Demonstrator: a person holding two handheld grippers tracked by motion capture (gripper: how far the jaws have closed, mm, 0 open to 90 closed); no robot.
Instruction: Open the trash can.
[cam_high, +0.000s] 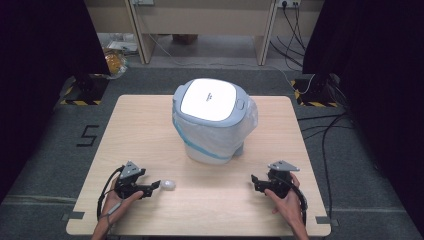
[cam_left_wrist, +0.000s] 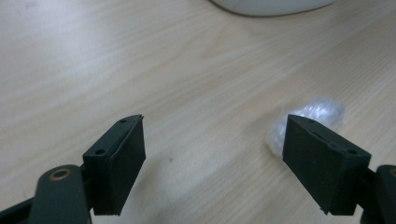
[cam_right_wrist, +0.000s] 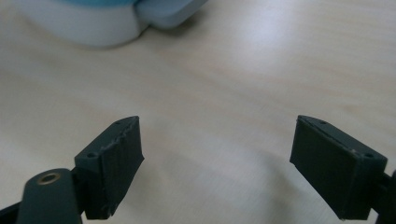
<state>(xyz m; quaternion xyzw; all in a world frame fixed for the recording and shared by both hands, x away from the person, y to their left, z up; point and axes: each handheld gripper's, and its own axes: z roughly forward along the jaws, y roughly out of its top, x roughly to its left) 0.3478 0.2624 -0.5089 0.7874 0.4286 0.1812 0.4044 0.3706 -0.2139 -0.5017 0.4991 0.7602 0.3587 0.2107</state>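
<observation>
Pale wood table (cam_high: 150, 125) bears lidded bin (cam_high: 212, 120), plastic liner draped over rim, centre-rear. I hold right gripper (cam_high: 260, 184) jaws apart, idle near front edge. Left gripper (cam_high: 152, 187) jaws apart, nothing clamped, poised beside crumpled plastic wad (cam_high: 168, 185), likely for pickup and binning.

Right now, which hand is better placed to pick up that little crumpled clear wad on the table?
Left. The left gripper sits right beside the crumpled wad, jaws open, with the wad just past one fingertip. The right gripper is open too, but across the table with bare wood ahead.
</observation>
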